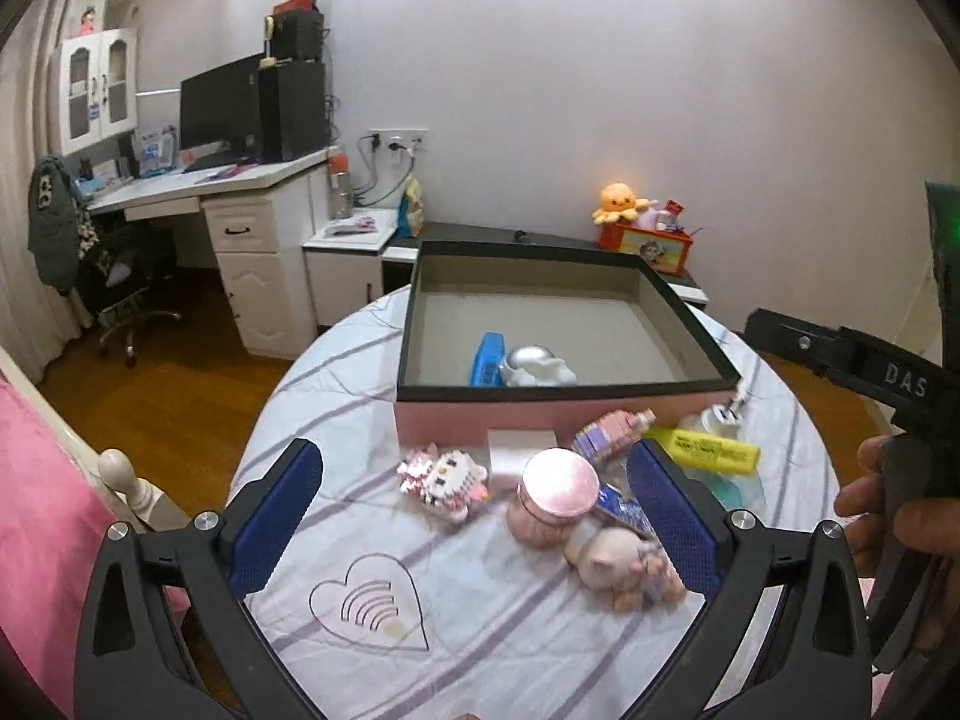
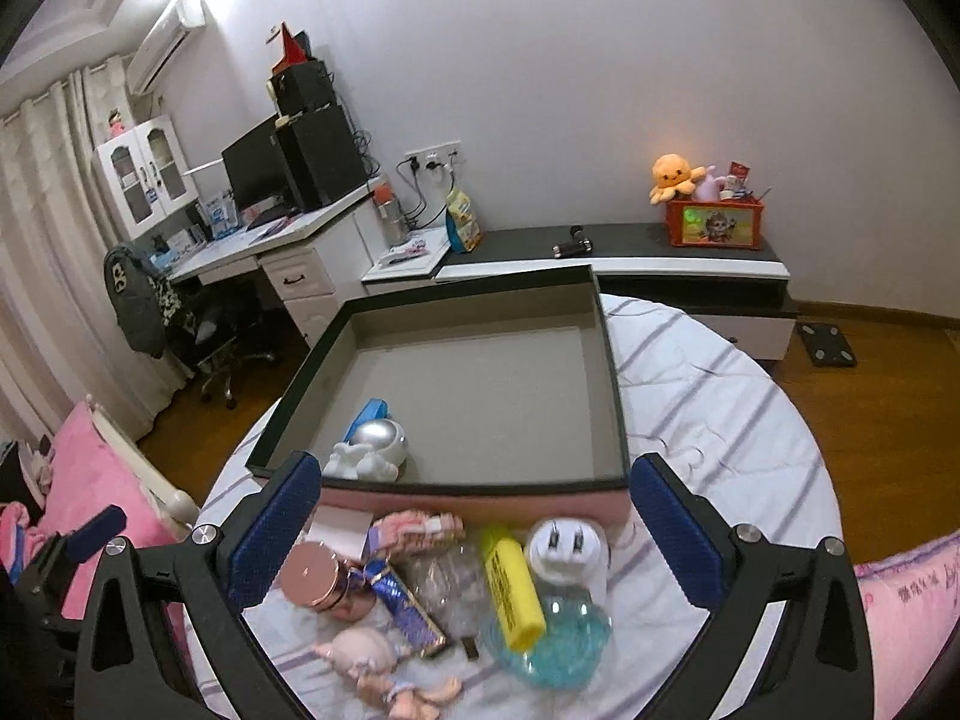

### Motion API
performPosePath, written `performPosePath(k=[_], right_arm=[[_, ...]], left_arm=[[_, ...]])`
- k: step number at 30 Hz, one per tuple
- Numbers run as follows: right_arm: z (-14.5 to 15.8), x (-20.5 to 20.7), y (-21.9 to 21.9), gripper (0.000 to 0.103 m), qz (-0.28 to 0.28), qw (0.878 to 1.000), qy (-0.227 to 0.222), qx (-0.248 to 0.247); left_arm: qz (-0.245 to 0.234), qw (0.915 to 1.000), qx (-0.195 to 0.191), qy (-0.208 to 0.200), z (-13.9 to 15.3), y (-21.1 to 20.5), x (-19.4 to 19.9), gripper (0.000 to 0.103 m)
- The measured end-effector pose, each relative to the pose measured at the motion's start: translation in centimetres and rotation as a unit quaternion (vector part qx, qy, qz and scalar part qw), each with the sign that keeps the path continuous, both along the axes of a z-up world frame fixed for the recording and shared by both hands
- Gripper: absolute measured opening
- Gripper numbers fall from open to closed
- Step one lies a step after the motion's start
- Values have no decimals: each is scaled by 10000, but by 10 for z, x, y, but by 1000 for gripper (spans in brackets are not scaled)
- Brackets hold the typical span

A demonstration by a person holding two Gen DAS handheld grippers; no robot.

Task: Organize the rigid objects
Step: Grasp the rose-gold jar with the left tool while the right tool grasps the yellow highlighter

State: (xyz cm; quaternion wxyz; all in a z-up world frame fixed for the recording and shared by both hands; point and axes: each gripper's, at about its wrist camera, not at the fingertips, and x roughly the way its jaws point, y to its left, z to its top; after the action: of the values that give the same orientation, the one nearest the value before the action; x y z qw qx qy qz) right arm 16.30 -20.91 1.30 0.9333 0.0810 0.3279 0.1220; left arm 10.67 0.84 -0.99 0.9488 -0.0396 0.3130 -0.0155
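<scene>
A pink box with a black rim stands on the round table and holds a blue item and a white-and-silver astronaut figure. In front of it lie a pink jar, a block kitty figure, a doll, a yellow highlighter, a white plug and a blue glass dish. My left gripper is open above the jar and kitty. My right gripper is open above the pile.
The table wears a white cloth with purple stripes. A pink bed lies at the left. A desk with a monitor and a low cabinet with an orange plush stand behind.
</scene>
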Motion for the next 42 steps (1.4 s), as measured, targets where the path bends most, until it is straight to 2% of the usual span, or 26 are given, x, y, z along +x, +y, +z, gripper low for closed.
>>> performPosePath(k=[7, 13, 16, 22, 33, 36, 38, 42], right_arm=[[-9, -59, -11, 103, -688, 9975, -116, -123], [-24, -84, -5, 103, -695, 9965, 109, -442], [-34, -83, -3, 103, -597, 9966, 245, -513], [-46, -80, -4, 103, -551, 9966, 337, -505], [-58, -39, -7, 102, -237, 9978, 484, -398], [-63, -25, -4, 92, -33, 9979, 563, -303], [-67, -18, -3, 75, 69, 9976, 643, -255], [-75, -5, -4, 66, 269, 9965, 787, -51]], left_arm=[[-531, 9984, -152, 84, -17, 7, -22, 103], [-540, 9974, -389, 266, -36, 13, -35, 103], [-472, 9972, -485, 320, -41, 16, -37, 103], [-402, 9976, -431, 365, -42, 11, -31, 103], [-493, 9978, -236, 387, -44, -16, 6, 103], [-491, 9975, -221, 467, -51, -21, 20, 103], [-490, 9973, -199, 505, -54, -24, 27, 103], [-514, 9970, -108, 565, -62, -29, 41, 103]])
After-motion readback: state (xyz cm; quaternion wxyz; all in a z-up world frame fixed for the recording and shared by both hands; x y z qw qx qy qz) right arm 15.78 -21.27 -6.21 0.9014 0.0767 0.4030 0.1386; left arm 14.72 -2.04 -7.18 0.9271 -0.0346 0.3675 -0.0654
